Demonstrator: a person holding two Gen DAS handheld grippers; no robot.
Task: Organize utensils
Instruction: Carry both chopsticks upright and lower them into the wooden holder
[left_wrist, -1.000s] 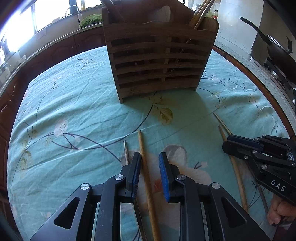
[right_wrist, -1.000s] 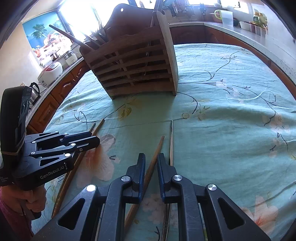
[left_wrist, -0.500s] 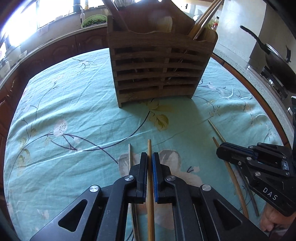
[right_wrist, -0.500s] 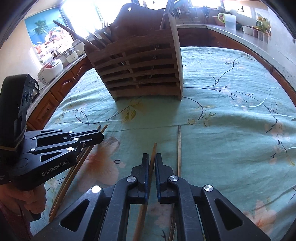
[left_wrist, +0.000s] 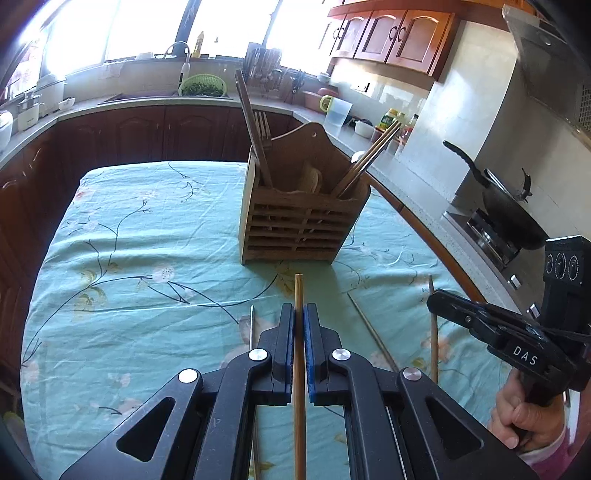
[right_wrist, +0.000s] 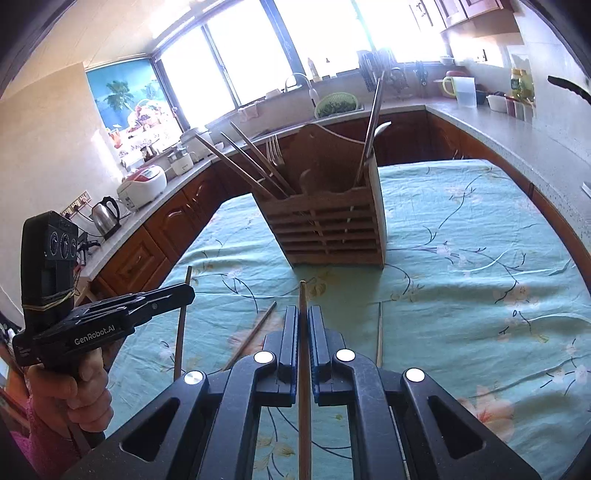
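Wooden slats make the utensil holder (left_wrist: 303, 225), which stands upright on the worktop (left_wrist: 147, 258), on a green flowered cloth, ahead of both tools. The left tool (left_wrist: 299, 314) is clenched on a bamboo chopstick (left_wrist: 299, 295); the stick runs straight forward between the blue pads and its tip points at the holder. The right tool (right_wrist: 303, 315) grasps a second, darker chopstick (right_wrist: 302, 295) in the same way. Each stick is held along the line of the fingers, and I judge this is so that it can be tipped upright and slid end first into a compartment.

Inside the holder, the left view shows a fork (left_wrist: 263, 125) and a long dark utensil in the left compartment, something pale and rounded in the middle one, and a pair of chopsticks (left_wrist: 373, 157) leaning out of the right one. From the right view, metal chopsticks and a spoon seem to stand at the right end, though I cannot tell exactly which compartment.

More loose chopsticks (right_wrist: 253, 334) lie flat on the cloth near the tools, so the sorting looks only partly done.
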